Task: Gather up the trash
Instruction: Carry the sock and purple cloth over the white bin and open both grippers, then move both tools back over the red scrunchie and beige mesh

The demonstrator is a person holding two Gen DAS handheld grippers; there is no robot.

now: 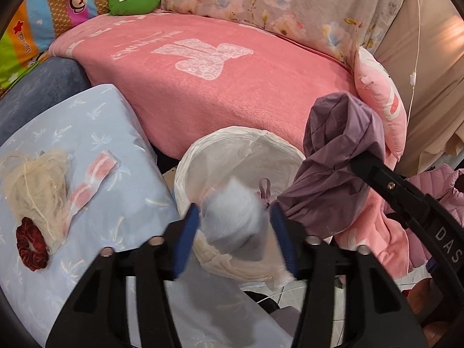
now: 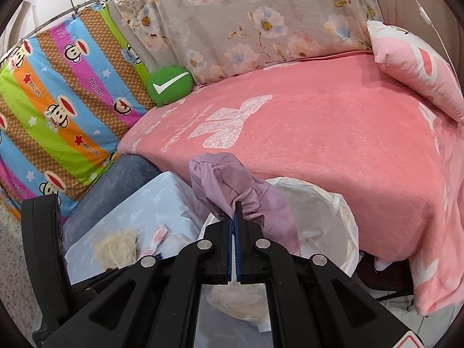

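Note:
In the left wrist view my left gripper (image 1: 235, 220) is open, and a blurred white crumpled tissue (image 1: 232, 217) sits between its blue pads over the white-lined trash bin (image 1: 191, 162); I cannot tell if the pads touch it. My right gripper (image 2: 235, 206) is shut on a purple cloth (image 2: 232, 185) and holds it over the bin's (image 2: 345, 217) left rim. The cloth (image 1: 339, 156) and right gripper arm also show in the left wrist view. A tangle of pale thread (image 1: 37, 182), pink-white wrappers (image 1: 92, 179) and a dark red scrunchie (image 1: 29, 243) lie on the light blue cushion (image 1: 101, 133).
A pink blanket (image 2: 333, 145) covers the bed behind the bin. A pink pillow (image 2: 414, 66), a green check-mark cushion (image 2: 169, 87), a striped monkey-print sheet (image 2: 58, 101) and floral fabric (image 2: 246, 14) lie beyond. Pink clothing (image 1: 435, 191) is piled at right.

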